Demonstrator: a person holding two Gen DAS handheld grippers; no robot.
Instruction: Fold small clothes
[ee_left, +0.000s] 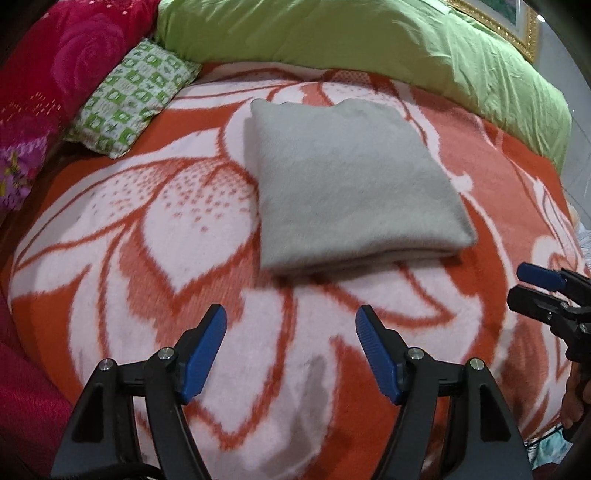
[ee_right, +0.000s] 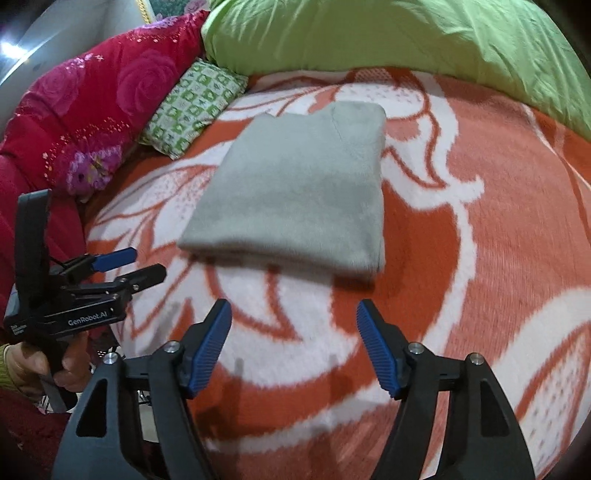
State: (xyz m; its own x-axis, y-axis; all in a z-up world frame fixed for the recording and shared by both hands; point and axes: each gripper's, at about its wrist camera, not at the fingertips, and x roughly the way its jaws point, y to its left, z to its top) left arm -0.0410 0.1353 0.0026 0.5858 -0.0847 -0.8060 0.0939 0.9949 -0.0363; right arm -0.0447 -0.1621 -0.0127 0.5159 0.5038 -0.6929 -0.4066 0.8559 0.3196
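Note:
A grey garment lies folded into a neat rectangle on the orange and white flowered blanket; it also shows in the right wrist view. My left gripper is open and empty, hovering just short of the garment's near edge. It shows from the side in the right wrist view. My right gripper is open and empty, also short of the near edge. It shows at the right edge of the left wrist view.
A green quilt runs along the back of the bed. A green checked pillow and a red rose-patterned quilt lie at the left. A gold picture frame hangs at the far right.

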